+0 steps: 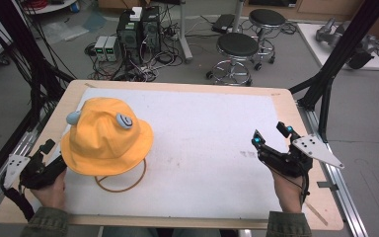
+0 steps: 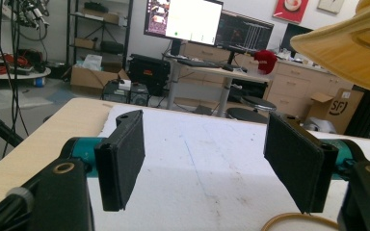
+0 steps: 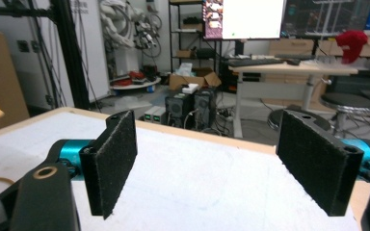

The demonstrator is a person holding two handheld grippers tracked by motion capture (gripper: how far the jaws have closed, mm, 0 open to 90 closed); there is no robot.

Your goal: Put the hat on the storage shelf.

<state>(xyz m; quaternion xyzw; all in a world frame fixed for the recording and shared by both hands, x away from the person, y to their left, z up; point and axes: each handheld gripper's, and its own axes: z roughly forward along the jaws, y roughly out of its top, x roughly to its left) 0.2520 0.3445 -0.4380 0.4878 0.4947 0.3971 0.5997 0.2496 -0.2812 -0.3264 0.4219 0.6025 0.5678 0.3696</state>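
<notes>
Your left gripper (image 2: 204, 166) sits at the table's (image 1: 286, 98) near left corner, jaws spread wide with nothing between them. Your right gripper (image 1: 271, 136) is by the right edge, jaws likewise apart. The yellow bucket hat (image 1: 106, 138) is perched on a wire stand (image 1: 123, 185) near the left edge.

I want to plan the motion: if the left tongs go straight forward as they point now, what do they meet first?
Probably nothing: the left tongs stand open over bare white mat. The yellow hat hangs to their right, though depth is unclear.
</notes>
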